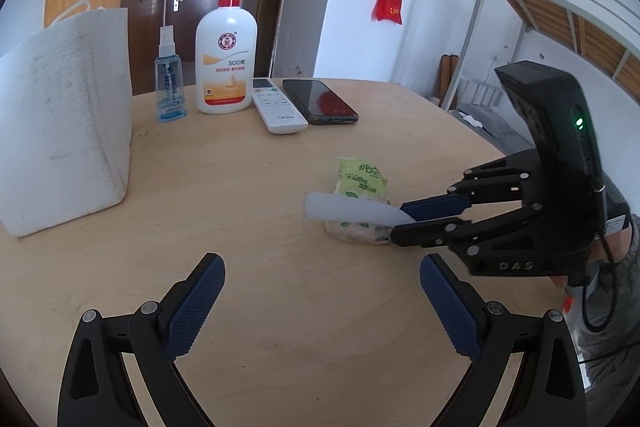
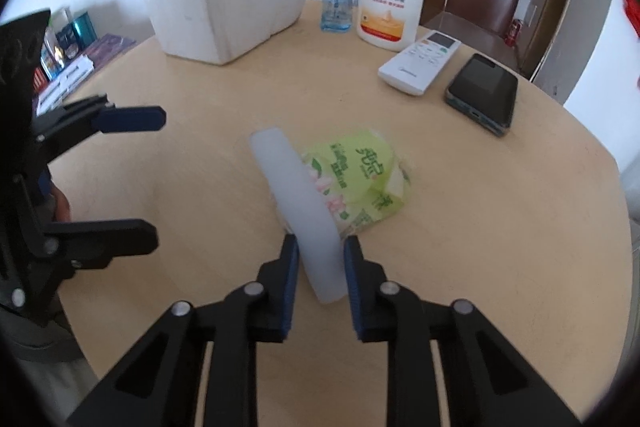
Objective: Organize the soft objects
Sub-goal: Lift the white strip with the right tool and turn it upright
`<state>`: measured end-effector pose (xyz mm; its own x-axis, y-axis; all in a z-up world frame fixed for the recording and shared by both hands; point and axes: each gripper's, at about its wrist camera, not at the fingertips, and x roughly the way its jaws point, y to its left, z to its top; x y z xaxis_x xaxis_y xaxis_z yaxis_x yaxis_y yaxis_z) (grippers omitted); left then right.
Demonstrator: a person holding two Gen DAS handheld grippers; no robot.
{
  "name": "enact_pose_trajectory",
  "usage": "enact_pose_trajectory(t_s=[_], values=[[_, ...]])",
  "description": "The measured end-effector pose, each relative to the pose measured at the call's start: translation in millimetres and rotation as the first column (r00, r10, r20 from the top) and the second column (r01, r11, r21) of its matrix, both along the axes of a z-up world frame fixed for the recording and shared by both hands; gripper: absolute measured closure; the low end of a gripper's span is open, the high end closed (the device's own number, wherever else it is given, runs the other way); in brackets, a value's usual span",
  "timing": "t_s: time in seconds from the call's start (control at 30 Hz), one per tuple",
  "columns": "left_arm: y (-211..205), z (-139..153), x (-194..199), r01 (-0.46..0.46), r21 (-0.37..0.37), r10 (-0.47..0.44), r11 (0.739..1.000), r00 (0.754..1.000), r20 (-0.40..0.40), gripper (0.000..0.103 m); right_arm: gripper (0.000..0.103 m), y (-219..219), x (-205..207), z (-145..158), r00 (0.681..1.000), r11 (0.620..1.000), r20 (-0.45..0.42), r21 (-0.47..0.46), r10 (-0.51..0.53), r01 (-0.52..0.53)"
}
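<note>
We see a round, light wooden desk (image 1: pixel 248 187) from two cameras, one on each handheld gripper. At far left in the left wrist view stands a white bag (image 1: pixel 64 123) with a handle. To its right, along the desk's far edge, stand a small clear blue spray bottle (image 1: pixel 170 83), a large white lotion bottle with a red pump (image 1: pixel 226 63), a white remote control (image 1: pixel 278 107) and a dark phone (image 1: pixel 320 101), the last two lying side by side.

In the foreground, our left gripper (image 1: pixel 322 301) hovers over bare desk with its blue-padded fingers (image 1: pixel 196 307) spread wide and nothing between them.

Right of centre lies the soft object, a green plastic tissue pack (image 1: pixel 362 183), resting on the desk well apart from the bag. A pale translucent white strip (image 1: pixel 352 209), long and slightly curved, lies across the near side of the pack.

At far right, our right gripper (image 2: pixel 320 267) points down at the strip, a hand partly visible behind it. In the right wrist view its fingers (image 2: pixel 290 279) stand narrow, on either side of the strip's near end, and appear to press on it. The pack sits just beyond the fingertips, and the strip lies against it.
</note>
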<state>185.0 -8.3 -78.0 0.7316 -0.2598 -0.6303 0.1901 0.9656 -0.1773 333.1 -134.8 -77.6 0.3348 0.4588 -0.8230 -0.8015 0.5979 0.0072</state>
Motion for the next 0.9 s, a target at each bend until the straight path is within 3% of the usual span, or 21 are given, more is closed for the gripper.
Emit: enact_pose_trajectory(t_s=[0.2,0.47,0.67,0.77,0.9], values=[[0.9,0.3,-0.1,-0.01,0.005,0.01,1.0,1.0,0.005,0.005,0.079,-15.3,-3.1,7.4,0.996,0.99,-0.083,0.134,-0.023,0.034],[-1.1,2.4,-1.9,-0.017,0.027,0.017,0.999,1.0,0.014,0.005,0.079,-38.2,-7.4,23.1,0.982,0.943,-0.185,0.318,-0.043,0.101],[-0.7,5.4,-6.0,-0.024,0.038,0.023,0.999,0.999,0.024,0.005,0.079,-34.9,-20.6,6.6,0.985,0.97,-0.162,0.225,-0.051,0.088],[-1.0,5.9,-7.2,-0.027,0.04,0.026,0.999,0.999,0.027,0.005,0.079,-27.1,-33.4,7.8,0.997,0.986,-0.072,0.165,-0.018,0.029],[-1.5,6.6,-8.0,-0.029,0.042,0.028,0.999,0.999,0.031,0.005,0.077,-20.0,-34.6,11.6,0.999,0.988,-0.037,0.152,-0.001,0.006]])
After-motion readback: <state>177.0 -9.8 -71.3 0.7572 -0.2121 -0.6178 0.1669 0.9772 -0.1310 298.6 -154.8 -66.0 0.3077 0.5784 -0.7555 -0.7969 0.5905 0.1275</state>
